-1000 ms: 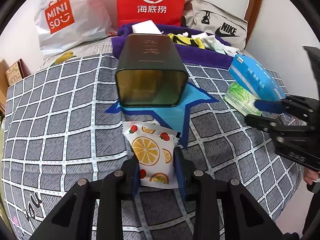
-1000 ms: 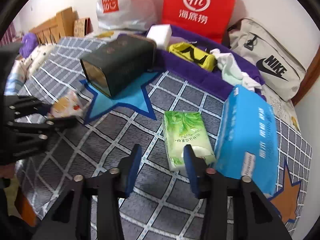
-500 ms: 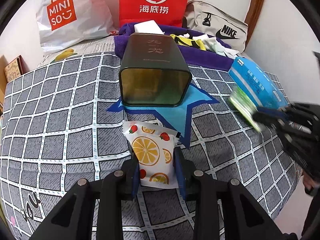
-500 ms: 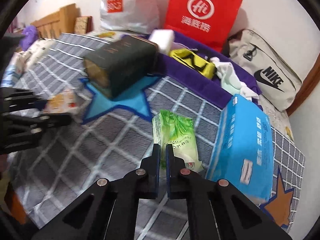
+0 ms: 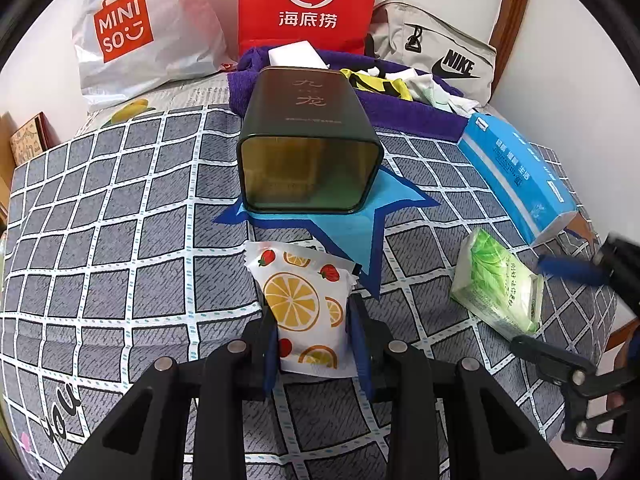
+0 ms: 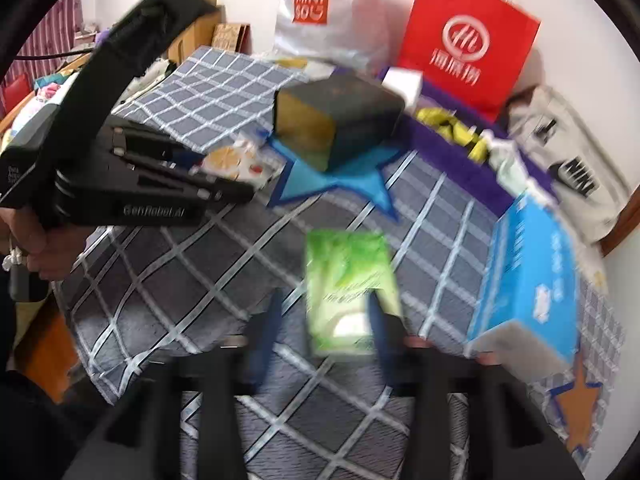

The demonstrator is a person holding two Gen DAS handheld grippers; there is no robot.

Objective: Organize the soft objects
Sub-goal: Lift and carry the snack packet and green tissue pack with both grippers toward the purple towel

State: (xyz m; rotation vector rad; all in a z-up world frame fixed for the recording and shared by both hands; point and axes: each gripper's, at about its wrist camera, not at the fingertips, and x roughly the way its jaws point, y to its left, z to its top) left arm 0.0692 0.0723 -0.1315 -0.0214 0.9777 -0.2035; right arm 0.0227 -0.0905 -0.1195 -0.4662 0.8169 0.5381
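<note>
The left gripper [image 5: 313, 344] has its 2 fingers [image 5: 270, 354] clenched on the sides of a white tissue pack printed with oranges and strawberries [image 5: 306, 302], which rests on the grey checked bedspread [image 5: 120, 240]. Just beyond that pack, a dark green tin [image 5: 310, 148] lies on its side on a blue star patch [image 5: 352, 228], its open mouth facing the left wrist camera.

The right gripper [image 6: 324, 336] is blurred with motion; its jaws are opening, and the green tissue pack [image 6: 348, 288] lies between them on the bedspread. In the left wrist view the upper blue finger stands clear of the pack's top, so it is released. Just beside it lies a blue tissue box [image 6: 528, 272].

At the head of the bed, a purple towel [image 5: 408, 114] carries a white block [image 5: 296, 54] and crumpled yellow and white cloth [image 5: 404, 84]. Behind it stand a MINISO bag [image 5: 132, 32], a red paper bag [image 5: 308, 4] and a grey Nike bag [image 5: 440, 56].
</note>
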